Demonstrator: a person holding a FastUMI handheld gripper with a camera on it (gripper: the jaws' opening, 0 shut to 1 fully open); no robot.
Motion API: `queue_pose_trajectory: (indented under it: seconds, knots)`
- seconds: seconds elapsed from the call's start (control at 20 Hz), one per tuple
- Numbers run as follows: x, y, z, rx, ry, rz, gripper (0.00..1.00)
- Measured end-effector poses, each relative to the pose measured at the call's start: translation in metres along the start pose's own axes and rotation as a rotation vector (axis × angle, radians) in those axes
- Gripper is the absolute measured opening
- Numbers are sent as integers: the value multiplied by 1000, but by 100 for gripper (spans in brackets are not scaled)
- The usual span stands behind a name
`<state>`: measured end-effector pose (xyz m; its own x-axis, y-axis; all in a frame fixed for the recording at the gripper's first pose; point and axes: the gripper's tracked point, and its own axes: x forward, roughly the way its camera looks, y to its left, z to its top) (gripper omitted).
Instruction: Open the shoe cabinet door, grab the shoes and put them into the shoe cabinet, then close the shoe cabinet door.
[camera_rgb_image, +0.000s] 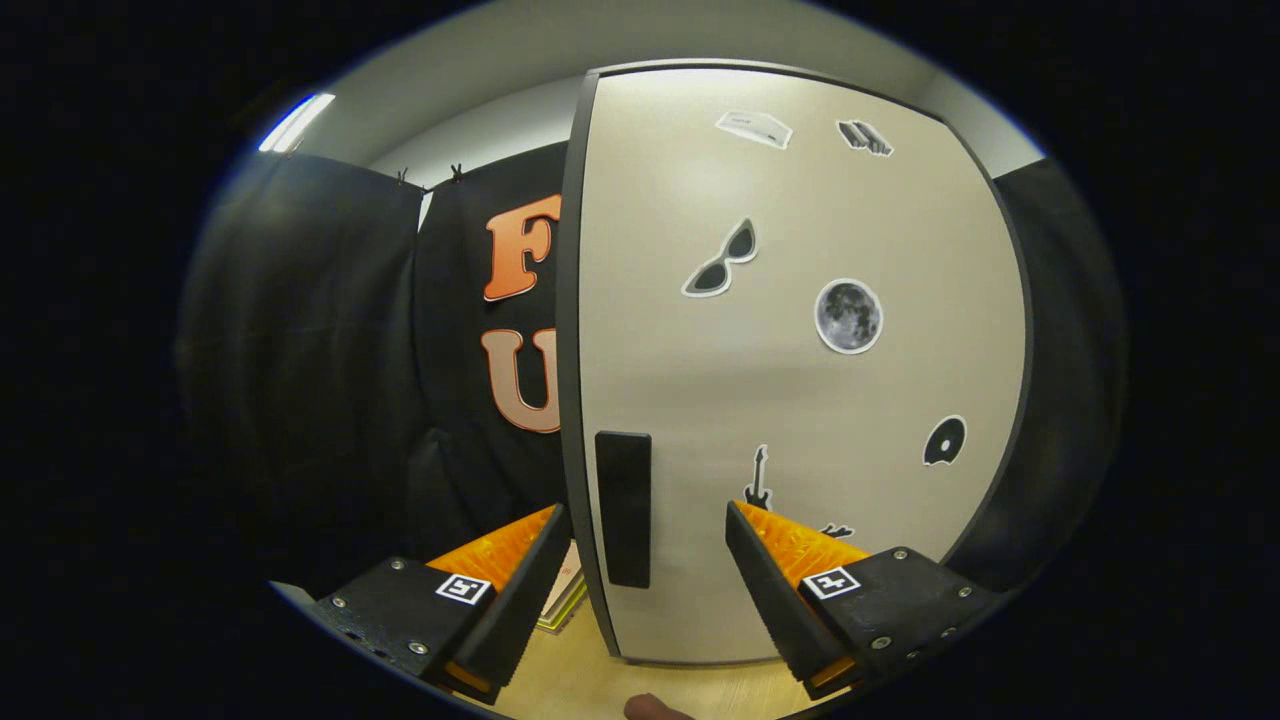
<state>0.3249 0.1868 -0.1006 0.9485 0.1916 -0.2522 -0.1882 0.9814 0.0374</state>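
Observation:
The shoe cabinet door (800, 380) is a pale panel with a dark rim and several stickers on it, and it stands just ahead of me. Its black vertical handle (623, 507) sits near the door's left edge. My gripper (645, 520) is open, and the handle lies between the two fingers: the left finger (520, 580) is past the door's left edge, the right finger (775, 580) is in front of the panel. Neither finger presses on the handle. No shoes are visible.
The cabinet stands on a light wooden floor (580, 680). Something flat and light-coloured (565, 600) lies on the floor left of the door, behind the left finger. Black cloth walls (320, 380) hang to the left and right of the cabinet.

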Motion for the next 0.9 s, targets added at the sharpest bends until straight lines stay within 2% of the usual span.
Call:
queue_pose_trajectory:
  seconds: [0.55,0.9]
  knots:
    - [-110,-45,7,-30,-26,-137,98]
    - [-160,-75,29,7,-90,-143,98]
